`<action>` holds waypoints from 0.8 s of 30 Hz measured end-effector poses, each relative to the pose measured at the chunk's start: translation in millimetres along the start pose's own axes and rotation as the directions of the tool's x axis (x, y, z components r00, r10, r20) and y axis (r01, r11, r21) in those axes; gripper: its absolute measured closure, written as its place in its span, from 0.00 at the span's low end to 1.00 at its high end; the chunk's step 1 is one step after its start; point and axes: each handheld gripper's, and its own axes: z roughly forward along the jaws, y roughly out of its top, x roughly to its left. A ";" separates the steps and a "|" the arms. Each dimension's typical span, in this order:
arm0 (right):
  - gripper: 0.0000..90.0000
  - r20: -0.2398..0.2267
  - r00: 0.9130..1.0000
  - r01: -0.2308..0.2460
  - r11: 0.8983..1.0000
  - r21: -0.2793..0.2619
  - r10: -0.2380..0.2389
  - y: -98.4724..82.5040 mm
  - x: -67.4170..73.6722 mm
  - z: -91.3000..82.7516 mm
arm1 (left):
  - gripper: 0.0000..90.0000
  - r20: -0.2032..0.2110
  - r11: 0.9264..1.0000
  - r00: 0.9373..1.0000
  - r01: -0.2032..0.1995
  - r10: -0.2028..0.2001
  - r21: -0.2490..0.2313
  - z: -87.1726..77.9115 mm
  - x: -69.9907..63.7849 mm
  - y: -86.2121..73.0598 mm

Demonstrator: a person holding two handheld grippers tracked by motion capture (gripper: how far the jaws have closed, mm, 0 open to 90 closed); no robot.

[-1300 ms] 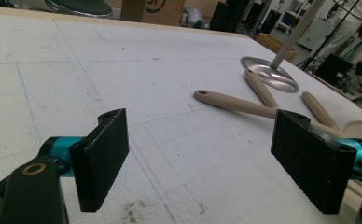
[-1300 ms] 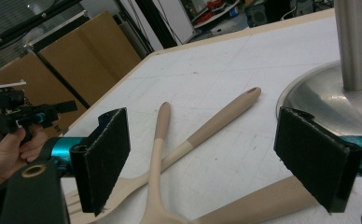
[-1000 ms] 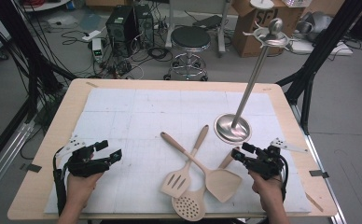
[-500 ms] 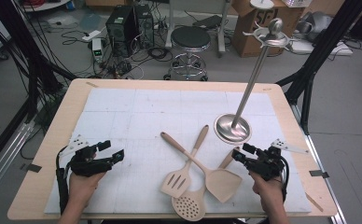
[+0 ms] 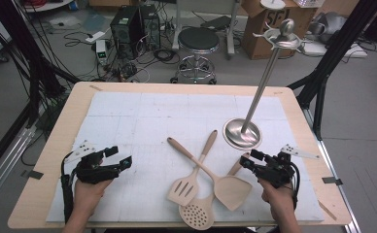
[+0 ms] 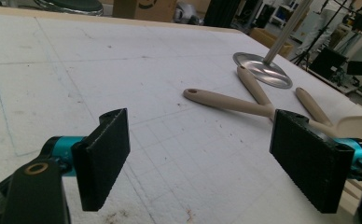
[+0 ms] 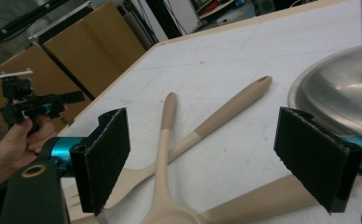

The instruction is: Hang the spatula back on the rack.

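Three beige utensils lie crossed at the front middle of the mat: a slotted spatula (image 5: 184,187), a solid turner (image 5: 232,189) and a perforated skimmer (image 5: 196,216). A metal hook stand (image 5: 242,133) rises just behind them. My left gripper (image 5: 120,156) rests open on the mat, well left of the utensils; along its jaws (image 6: 205,158) I see the turner's handle (image 6: 226,100). The right gripper (image 5: 248,158) is open beside the skimmer's handle, and between its jaws (image 7: 207,158) lie the turner's handle (image 7: 167,140) and the spatula's handle (image 7: 230,109). Neither holds anything.
A white gridded mat (image 5: 143,121) covers most of the wooden table (image 5: 65,121). The stand's round base (image 7: 337,93) sits close to the right gripper's far jaw. A stool (image 5: 197,41), cables and cardboard boxes stand on the floor beyond the table.
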 end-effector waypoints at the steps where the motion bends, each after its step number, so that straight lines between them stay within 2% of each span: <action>1: 0.20 -0.012 1.000 -0.005 1.000 0.006 0.005 1.0 1.5 2.1 | 0.23 0.000 1.000 1.000 0.003 -0.003 -0.001 0.6 0.0 0.0; 14: 0.22 -0.043 0.999 0.025 0.995 0.098 -0.021 11.7 16.0 27.3 | 0.23 0.000 1.000 1.000 0.005 -0.005 0.000 0.9 -0.6 0.2; 18: 0.26 -0.048 0.998 0.049 0.987 0.154 -0.042 20.1 24.7 41.4 | 0.23 0.002 1.000 1.000 0.002 -0.002 0.000 0.6 -1.1 0.2; 21: 0.31 -0.059 0.998 0.026 0.984 0.178 -0.016 23.2 29.3 48.5 | 0.23 0.000 1.000 1.000 0.009 -0.009 0.002 -0.7 -1.1 -1.0; 24: 0.34 -0.065 0.998 0.026 0.980 0.199 -0.014 25.6 35.4 56.7 | 0.23 -0.003 1.000 1.000 0.010 -0.010 -0.007 -2.3 -0.5 -0.4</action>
